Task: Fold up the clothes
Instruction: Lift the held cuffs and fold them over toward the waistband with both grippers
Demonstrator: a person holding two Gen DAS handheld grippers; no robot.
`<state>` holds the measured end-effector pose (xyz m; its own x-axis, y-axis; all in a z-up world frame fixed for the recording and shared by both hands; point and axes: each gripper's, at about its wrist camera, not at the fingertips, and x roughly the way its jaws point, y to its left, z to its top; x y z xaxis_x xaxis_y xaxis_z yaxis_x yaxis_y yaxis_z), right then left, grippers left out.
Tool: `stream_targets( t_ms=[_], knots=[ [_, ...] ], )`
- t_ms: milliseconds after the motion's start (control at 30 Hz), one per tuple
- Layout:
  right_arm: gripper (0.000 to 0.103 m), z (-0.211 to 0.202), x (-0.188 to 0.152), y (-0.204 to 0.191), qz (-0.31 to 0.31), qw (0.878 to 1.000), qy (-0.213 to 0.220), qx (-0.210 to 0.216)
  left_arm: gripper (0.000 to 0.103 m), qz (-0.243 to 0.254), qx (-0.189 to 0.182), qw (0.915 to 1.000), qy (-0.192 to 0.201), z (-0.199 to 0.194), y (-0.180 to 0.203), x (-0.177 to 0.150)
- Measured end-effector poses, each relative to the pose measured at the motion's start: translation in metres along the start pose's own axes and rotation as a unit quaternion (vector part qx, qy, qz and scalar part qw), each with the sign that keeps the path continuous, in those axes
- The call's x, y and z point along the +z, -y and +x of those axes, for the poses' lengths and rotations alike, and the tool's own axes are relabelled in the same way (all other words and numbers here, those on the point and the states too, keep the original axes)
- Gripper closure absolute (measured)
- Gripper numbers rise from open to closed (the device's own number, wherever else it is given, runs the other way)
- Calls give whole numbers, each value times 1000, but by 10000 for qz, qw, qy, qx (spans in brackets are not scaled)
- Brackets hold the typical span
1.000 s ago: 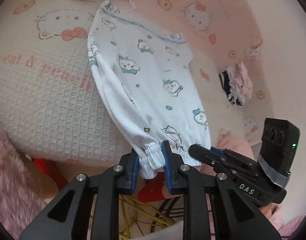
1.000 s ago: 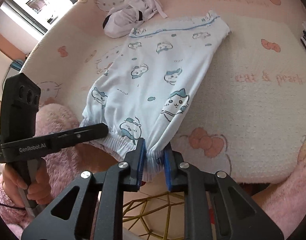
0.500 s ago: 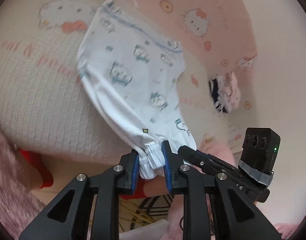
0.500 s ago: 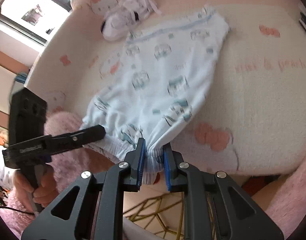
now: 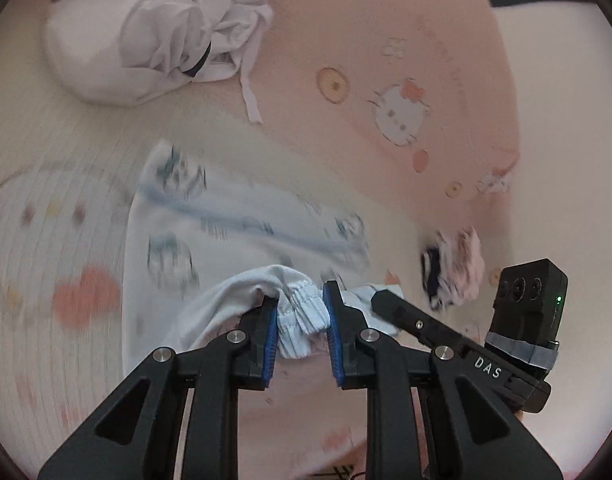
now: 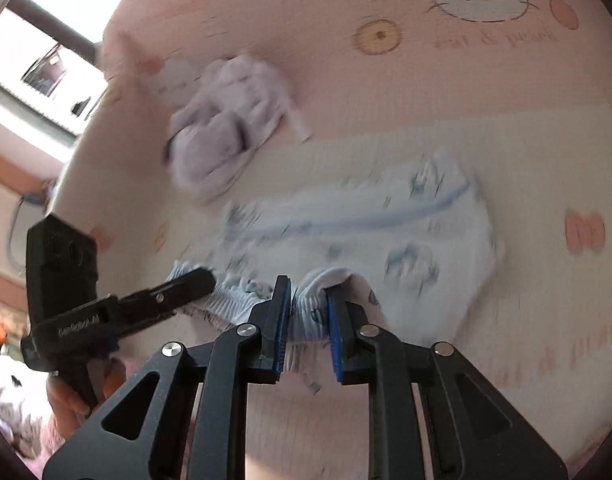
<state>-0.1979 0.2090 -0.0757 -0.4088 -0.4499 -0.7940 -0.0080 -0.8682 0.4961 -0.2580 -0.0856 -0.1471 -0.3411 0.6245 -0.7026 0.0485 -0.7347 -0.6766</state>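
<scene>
White children's trousers with blue cartoon prints [image 5: 234, 232] lie on the Hello Kitty bed cover, also in the right wrist view [image 6: 386, 240]. My left gripper [image 5: 300, 320] is shut on one elastic leg cuff [image 5: 302, 314]. My right gripper [image 6: 308, 316] is shut on the other cuff [image 6: 310, 312]. Both cuffs are held over the garment's lower half, toward the blue waistband [image 5: 242, 224]. Each gripper shows in the other's view, the right [image 5: 446, 332] and the left [image 6: 118, 308].
A crumpled white garment [image 5: 154, 36] lies at the far side of the bed, also in the right wrist view [image 6: 226, 128]. A small striped and pink clothes pile [image 5: 454, 268] sits at the right. A window [image 6: 38, 48] is at far left.
Both grippers have carried the leg cuffs from beyond the bed's near edge forward over the trousers toward the waistband, folding the garment. The views are blurred by motion.
</scene>
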Motion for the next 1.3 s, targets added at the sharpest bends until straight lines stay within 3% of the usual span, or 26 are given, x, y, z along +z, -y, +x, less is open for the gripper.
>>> stream_targets(
  t_ms=[67,133,167,200,267,400,433,467,500,533,567,633,667,700,767,933,1033,1100,1167,1200,1300],
  knots=[
    [71,20,15,7,58,9992,-68,-393,60,-30,339,9993,-154,16,-9,15],
    [66,30,22,16,89,9977,-101,-663,58,331,552,9978,156,9,-9,17],
    [62,25,22,18,69,9980,12,-635,51,515,627,9963,297,3,-9,14],
    [62,21,21,19,-7,9972,190,-729,37,702,719,9940,432,-3,-9,10],
    [59,4,11,11,-440,9808,781,-1730,33,1036,921,9895,420,-4,-9,2],
    [59,14,-8,-3,-1128,9797,352,-1618,37,1555,1308,9784,371,8,-7,-7],
    [59,23,-11,-4,-1147,9814,186,-1529,43,1594,1316,9778,339,12,-6,-8],
    [59,32,-13,-4,-1166,9827,20,-1440,58,1632,1323,9772,308,16,-6,-9],
    [59,41,-16,-5,-1184,9836,-146,-1350,67,1672,1374,9758,299,21,-5,-8],
    [59,50,-18,-5,-1202,9842,-312,-1260,68,1712,1394,9749,291,25,-5,-8],
    [67,59,-21,-5,-1219,9845,-476,-1169,69,1753,1391,9742,277,28,-5,-8],
    [82,60,-22,-8,-1214,9881,-401,-858,76,1779,1329,9749,184,33,-7,-7],
    [88,59,-24,-11,-1327,9861,-339,-942,85,1802,1302,9748,182,34,-8,-7],
    [90,58,-25,-15,-1434,9837,-271,-1047,91,1820,1250,9751,212,32,-7,-6],
    [94,55,-25,-20,-1564,9807,-154,-1167,94,1811,1121,9765,327,27,-6,-6],
    [96,58,-21,-21,-1664,9775,-43,-1299,96,1896,1117,9733,658,19,-2,6],
    [96,61,-18,-10,-1460,9811,138,-1264,95,1783,1236,9750,476,29,-11,12],
    [95,66,-7,-3,-1228,9826,205,-1376,90,1629,1370,9767,275,41,-24,14],
    [85,78,-2,10,-1104,9834,60,-1441,81,1535,1273,9783,569,36,-26,13],
    [83,75,0,13,-999,9858,106,-1345,70,1545,1342,9766,663,33,-24,12],
    [77,53,4,14,-818,9906,223,-1077,65,1769,1751,9630,1033,14,-11,7]
  ],
)
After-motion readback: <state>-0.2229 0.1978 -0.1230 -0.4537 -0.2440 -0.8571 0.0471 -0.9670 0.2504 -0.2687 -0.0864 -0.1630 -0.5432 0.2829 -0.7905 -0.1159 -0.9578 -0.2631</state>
